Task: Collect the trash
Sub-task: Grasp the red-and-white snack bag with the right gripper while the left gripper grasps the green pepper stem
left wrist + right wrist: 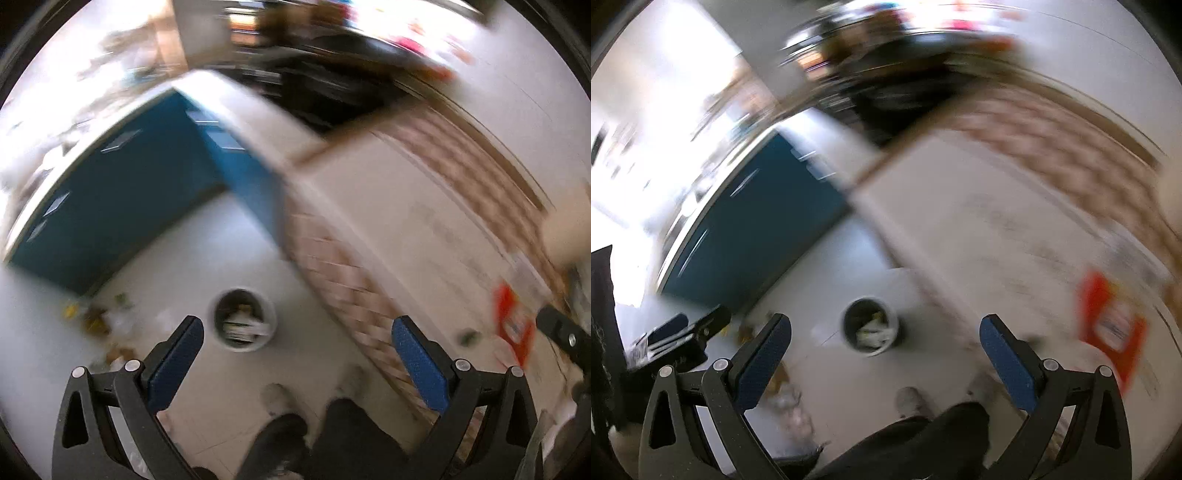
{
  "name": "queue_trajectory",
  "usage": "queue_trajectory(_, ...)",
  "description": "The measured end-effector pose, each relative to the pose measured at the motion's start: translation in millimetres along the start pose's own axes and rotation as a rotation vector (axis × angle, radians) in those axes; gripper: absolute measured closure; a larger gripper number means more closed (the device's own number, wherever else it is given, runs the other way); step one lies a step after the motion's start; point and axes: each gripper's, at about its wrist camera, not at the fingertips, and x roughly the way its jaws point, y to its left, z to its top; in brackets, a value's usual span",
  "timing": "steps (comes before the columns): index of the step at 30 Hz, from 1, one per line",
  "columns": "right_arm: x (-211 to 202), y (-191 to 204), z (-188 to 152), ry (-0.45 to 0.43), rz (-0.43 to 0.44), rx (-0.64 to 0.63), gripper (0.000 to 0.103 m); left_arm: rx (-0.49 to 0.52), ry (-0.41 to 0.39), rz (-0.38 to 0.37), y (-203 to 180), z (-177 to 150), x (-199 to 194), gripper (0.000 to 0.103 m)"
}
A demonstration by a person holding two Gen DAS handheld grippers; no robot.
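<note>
Left gripper point(295, 341): fingers spread wide, nothing held. Right gripper point(884, 339): fingers likewise parted and empty. Below both, dark trouser legs point(332, 435) and pale shoes point(910, 400) are seen on the light floor point(177, 258). Trash bin point(244, 319): round, standing on the floor beside the counter, paper waste inside. Scattered scraps point(96, 317) are shown by the left view near blue cabinets point(122, 199). Red-orange wrapper point(1110, 328): lying on the white countertop point(997, 229). In the right view alone, the other gripper is visible at left. Heavy blur throughout.

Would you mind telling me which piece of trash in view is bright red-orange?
The flat red-orange wrapper on the white table; the litter on the floor beside the round bin is yellowish and pale.
</note>
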Motion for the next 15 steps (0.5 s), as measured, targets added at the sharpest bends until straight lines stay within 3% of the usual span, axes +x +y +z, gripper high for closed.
queue_trajectory(4,-26.7,-115.8,-10.5,-0.028,-0.129,0.230,0.000,0.203,0.118,-0.124,-98.1,-0.6,42.1,0.005)
queue_trajectory(5,-33.2,-147.0,-15.9,-0.032,-0.164,0.293,0.000,0.274,0.155,-0.150,-128.0,-6.0,57.3,0.019)
queue_trajectory(6,-36.9,-168.7,-19.3,-0.034,-0.186,0.335,0.000,0.321,0.182,-0.142,-147.1,-9.5,69.2,0.039)
queue_trajectory(8,-43.8,-219.4,-30.7,-0.026,-0.230,0.428,0.000,0.379,0.236,-0.143,-171.6,-18.3,87.2,0.052)
queue_trajectory(11,-45.9,-268.5,-41.3,-0.016,-0.264,0.509,0.000,0.448,0.296,-0.127,-203.5,-30.0,116.7,0.056)
queue_trajectory(12,-46.4,-280.7,-46.3,-0.013,-0.272,0.525,0.000,0.457,0.305,-0.120,-207.4,-31.2,121.5,0.070)
queue_trajectory(14,-43.8,-301.4,-53.4,-0.004,-0.284,0.552,0.000,0.462,0.331,-0.103,-215.2,-31.7,135.6,0.088)
queue_trajectory(15,-42.0,-308.4,-55.8,0.000,-0.282,0.562,0.000,0.456,0.332,-0.103,-216.0,-30.9,137.7,0.088)
